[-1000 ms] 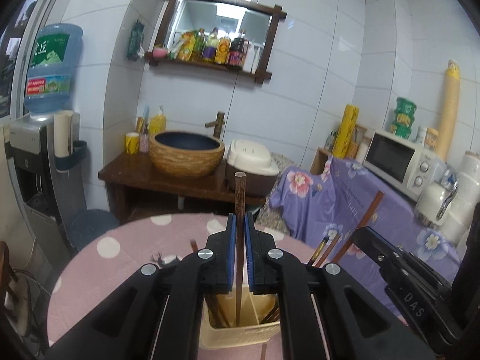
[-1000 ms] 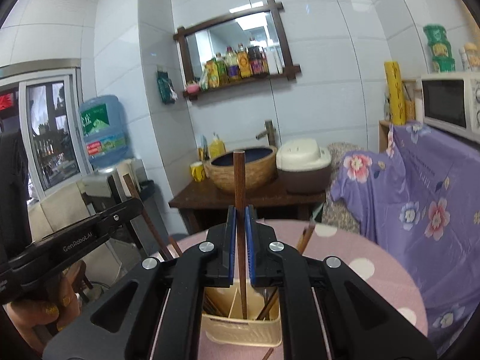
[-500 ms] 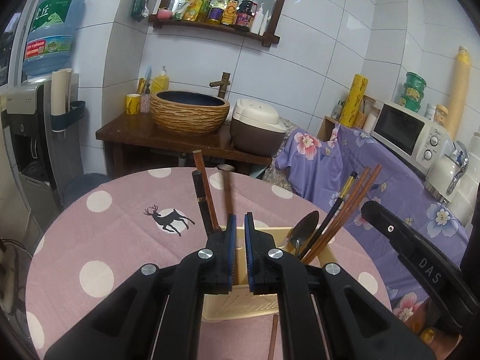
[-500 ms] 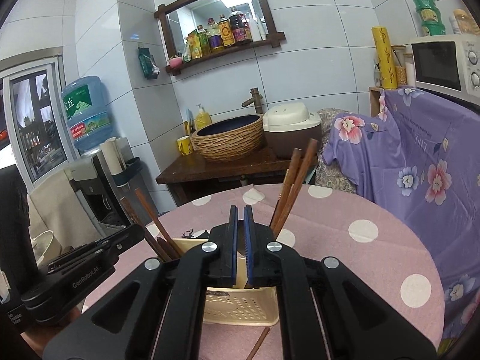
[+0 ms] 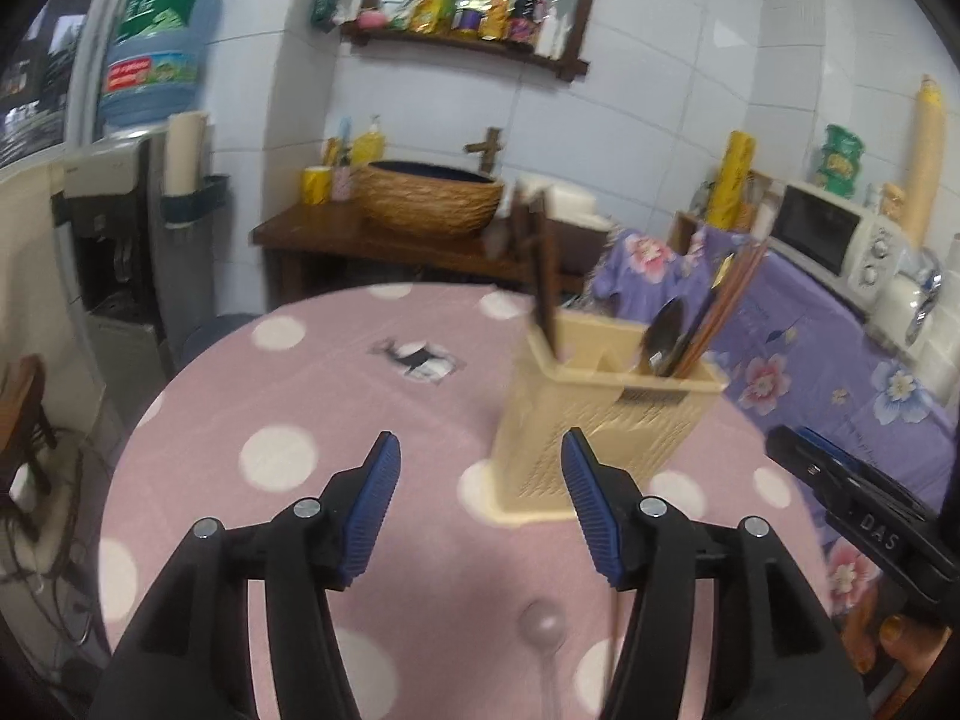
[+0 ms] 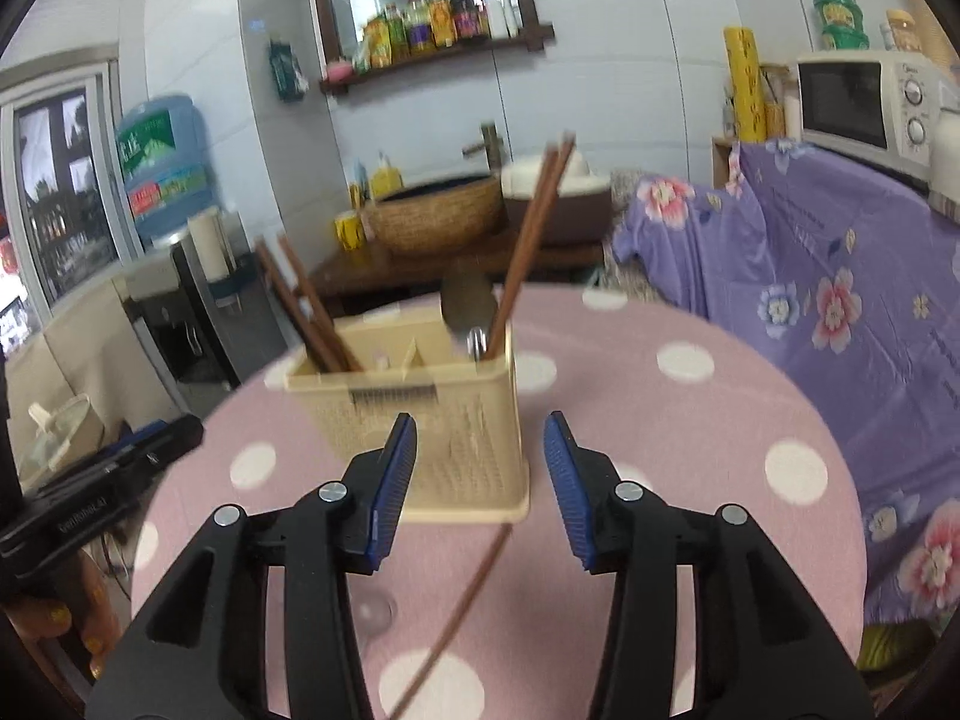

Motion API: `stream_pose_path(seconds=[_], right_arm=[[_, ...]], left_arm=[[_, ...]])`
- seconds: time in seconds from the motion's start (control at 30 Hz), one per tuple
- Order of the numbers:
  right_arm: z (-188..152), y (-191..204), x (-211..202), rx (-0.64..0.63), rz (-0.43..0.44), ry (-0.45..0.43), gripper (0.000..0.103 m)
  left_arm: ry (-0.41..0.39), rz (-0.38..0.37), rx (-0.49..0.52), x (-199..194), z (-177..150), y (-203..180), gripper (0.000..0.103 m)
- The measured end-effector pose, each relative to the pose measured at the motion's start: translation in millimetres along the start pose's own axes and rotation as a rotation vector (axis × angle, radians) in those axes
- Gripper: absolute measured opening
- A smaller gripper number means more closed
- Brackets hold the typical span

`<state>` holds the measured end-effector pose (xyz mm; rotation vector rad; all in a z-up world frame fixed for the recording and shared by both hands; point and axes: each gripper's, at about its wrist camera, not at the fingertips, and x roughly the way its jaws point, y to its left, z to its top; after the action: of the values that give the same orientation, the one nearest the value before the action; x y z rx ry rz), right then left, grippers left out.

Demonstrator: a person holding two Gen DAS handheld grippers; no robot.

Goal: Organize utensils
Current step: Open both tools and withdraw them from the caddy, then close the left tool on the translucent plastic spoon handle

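My left gripper (image 5: 480,504) and right gripper (image 6: 480,480) are opening, nothing between their jaws. The holder (image 6: 420,414) stands upright, keeping chopsticks (image 6: 528,246) sorted; one chopstick (image 6: 462,600) lies loose on the desk (image 5: 300,384).

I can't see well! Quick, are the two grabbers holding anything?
Left gripper: jaws opening, nothing between them.
Right gripper: jaws opening, nothing held.

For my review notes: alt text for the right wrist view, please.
The right gripper, jaws opening and empty, faces a cream utensil basket holding chopsticks and a spoon on a pink dotted table. One loose chopstick lies in front.
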<state>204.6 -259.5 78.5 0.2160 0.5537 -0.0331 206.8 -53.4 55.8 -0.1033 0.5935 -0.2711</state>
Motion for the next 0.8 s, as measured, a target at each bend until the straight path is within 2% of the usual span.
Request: stream_pose_path(seconds=[0.1,0.2,0.3,0.53,0.63,0.8], right_arm=[[-31,5,8,-0.017,-0.044,0.08,0.046],[-61,12,17,-0.039,-0.074,0.171,0.055],[-86,23,23,-0.073,-0.095,0.247,0.055],[-116,28,23,-0.051,-0.11,0.314,0.061],[-124,32,22,-0.054,-0.107,0.335,0.066],[-131,48,26,-0.082,-0.09,0.352,0.067]], left_arm=[[0.031,0.057,0.001,1,-23,14,0.056],[0.04,0.113,-0.005,-1,-39,27,0.057],[0.065,0.142,0.007,0,-50,35,0.058],[0.073,0.169,-0.017,-10,-65,53,0.067],[0.086,0.155,-0.022,-9,-72,53,0.067],[0.101,0.13,-0.007,-6,-76,44,0.067]])
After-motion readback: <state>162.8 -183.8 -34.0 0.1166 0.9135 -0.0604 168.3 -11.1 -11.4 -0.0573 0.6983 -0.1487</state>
